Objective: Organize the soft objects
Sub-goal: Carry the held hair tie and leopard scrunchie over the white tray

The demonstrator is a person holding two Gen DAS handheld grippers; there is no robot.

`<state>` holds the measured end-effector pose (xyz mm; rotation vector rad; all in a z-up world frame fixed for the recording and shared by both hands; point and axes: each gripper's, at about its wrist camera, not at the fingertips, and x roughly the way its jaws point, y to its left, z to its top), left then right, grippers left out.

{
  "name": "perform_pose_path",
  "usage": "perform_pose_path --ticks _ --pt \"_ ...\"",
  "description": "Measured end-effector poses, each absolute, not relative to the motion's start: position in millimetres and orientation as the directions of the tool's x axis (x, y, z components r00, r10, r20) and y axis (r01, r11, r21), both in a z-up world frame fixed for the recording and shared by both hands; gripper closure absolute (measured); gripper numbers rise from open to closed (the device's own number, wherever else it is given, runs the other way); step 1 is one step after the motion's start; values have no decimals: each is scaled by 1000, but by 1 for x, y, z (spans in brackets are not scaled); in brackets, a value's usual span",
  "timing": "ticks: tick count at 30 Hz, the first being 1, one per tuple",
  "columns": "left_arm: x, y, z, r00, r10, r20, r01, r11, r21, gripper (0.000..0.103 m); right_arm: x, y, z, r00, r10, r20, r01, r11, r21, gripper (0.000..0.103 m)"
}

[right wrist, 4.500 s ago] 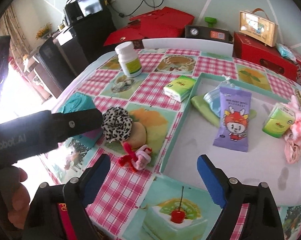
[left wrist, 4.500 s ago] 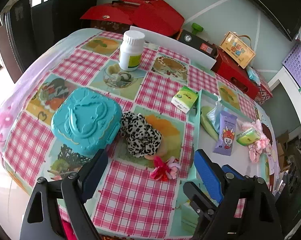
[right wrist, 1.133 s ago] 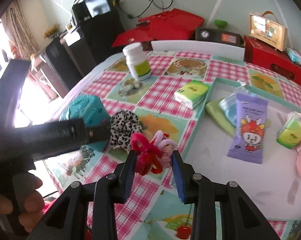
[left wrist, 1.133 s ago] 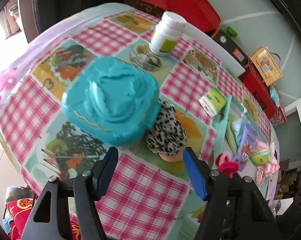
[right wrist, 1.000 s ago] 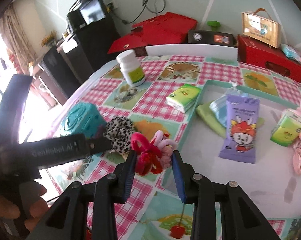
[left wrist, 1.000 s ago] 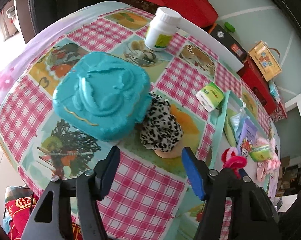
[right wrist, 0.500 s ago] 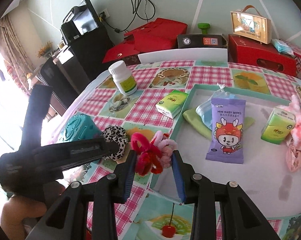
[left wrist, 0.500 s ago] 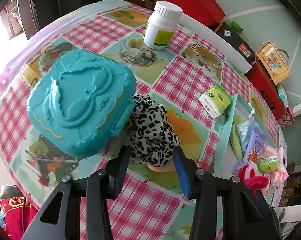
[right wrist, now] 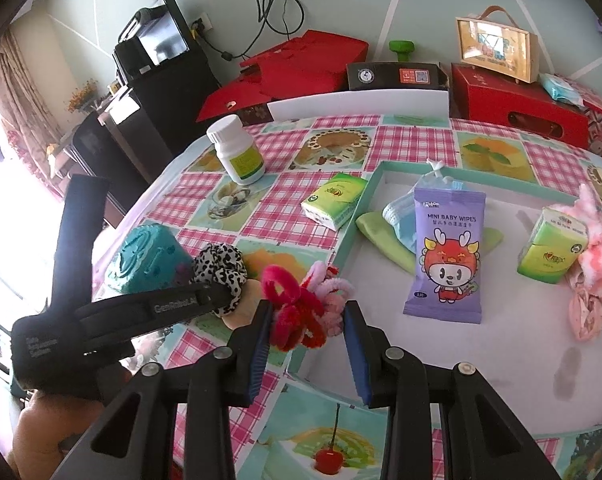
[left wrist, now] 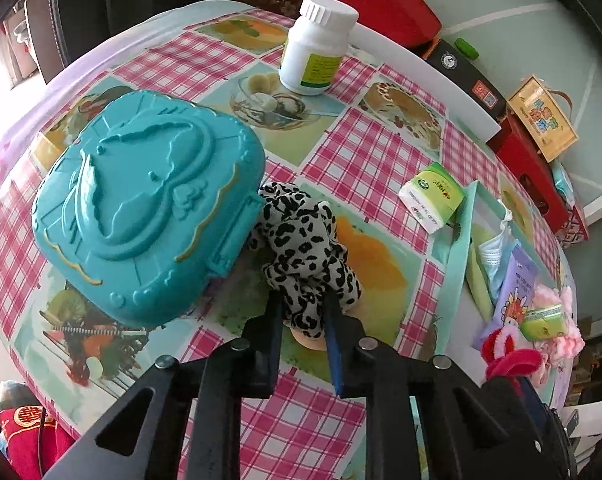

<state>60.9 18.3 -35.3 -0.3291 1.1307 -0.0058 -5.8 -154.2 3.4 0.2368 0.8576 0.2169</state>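
Note:
My left gripper (left wrist: 301, 312) is shut on the leopard-print scrunchie (left wrist: 301, 240), which lies on the tablecloth beside the teal heart-shaped box (left wrist: 141, 232). The scrunchie also shows in the right wrist view (right wrist: 221, 268). My right gripper (right wrist: 305, 320) is shut on a red and pink fuzzy hair tie (right wrist: 301, 308) and holds it above the table near the left rim of the teal tray (right wrist: 353, 232). The hair tie shows in the left wrist view (left wrist: 505, 352) too.
The tray holds a purple baby wipes pack (right wrist: 447, 260), a green tissue pack (right wrist: 553, 248), a pink fluffy tie (right wrist: 593, 256), a face mask (right wrist: 399, 216) and a green cloth. A second tissue pack (right wrist: 333, 200) and a white bottle (right wrist: 237, 150) stand on the tablecloth.
My left gripper moved in and closed on the leopard scrunchie. My right gripper picked up the red and pink hair tie and lifted it toward the tray.

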Motion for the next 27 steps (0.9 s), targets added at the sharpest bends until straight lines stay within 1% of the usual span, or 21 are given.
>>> perform_pose_path --ticks 7,15,21,27 --pt "57 18 -29 453 -196 -870 -126 952 -280 86 -4 -155 0 630 272 -728 -82 955 286 65" --pt "51 12 -10 519 -248 -818 -48 947 -318 87 -8 -160 7 662 260 -703 -70 955 287 65" --pt "40 1 17 623 -227 -749 28 963 -268 87 -12 -166 16 693 249 -677 -58 955 292 65" --pt "30 -13 37 695 -247 -675 118 965 -232 87 -14 -175 20 712 231 -663 -30 953 300 65"
